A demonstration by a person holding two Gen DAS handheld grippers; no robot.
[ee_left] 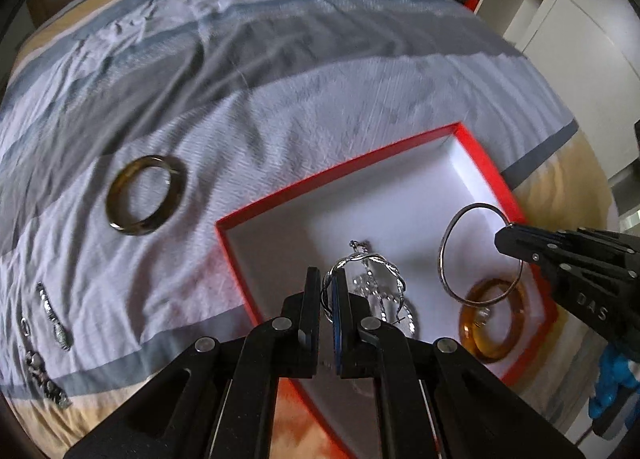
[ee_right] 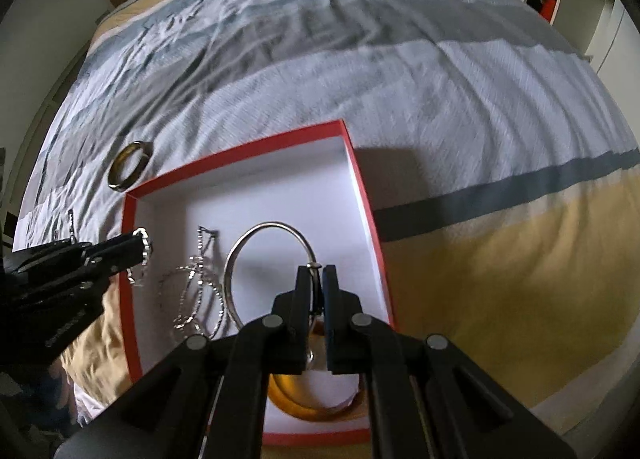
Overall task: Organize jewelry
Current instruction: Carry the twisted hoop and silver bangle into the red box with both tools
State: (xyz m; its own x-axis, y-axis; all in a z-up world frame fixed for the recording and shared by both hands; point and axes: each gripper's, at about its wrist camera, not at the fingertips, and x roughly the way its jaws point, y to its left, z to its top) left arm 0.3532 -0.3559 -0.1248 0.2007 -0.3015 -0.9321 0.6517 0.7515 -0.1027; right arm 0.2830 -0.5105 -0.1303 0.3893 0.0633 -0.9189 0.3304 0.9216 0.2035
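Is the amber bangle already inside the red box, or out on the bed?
Inside. The translucent amber bangle lies flat on the white floor of the red-rimmed box, within its walls.

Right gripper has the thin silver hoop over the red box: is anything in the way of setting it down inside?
No barrier: the box is open-topped and the hoop hangs over its white floor. Below lie a silver chain to the left and an amber bangle near the right gripper; bare floor lies farther in.

Amber bangle (ee_right: 316, 411): lower centre, mostly hidden behind gripper arms.
Chain pieces (ee_left: 52, 319): lower left, blurred, type unclear.
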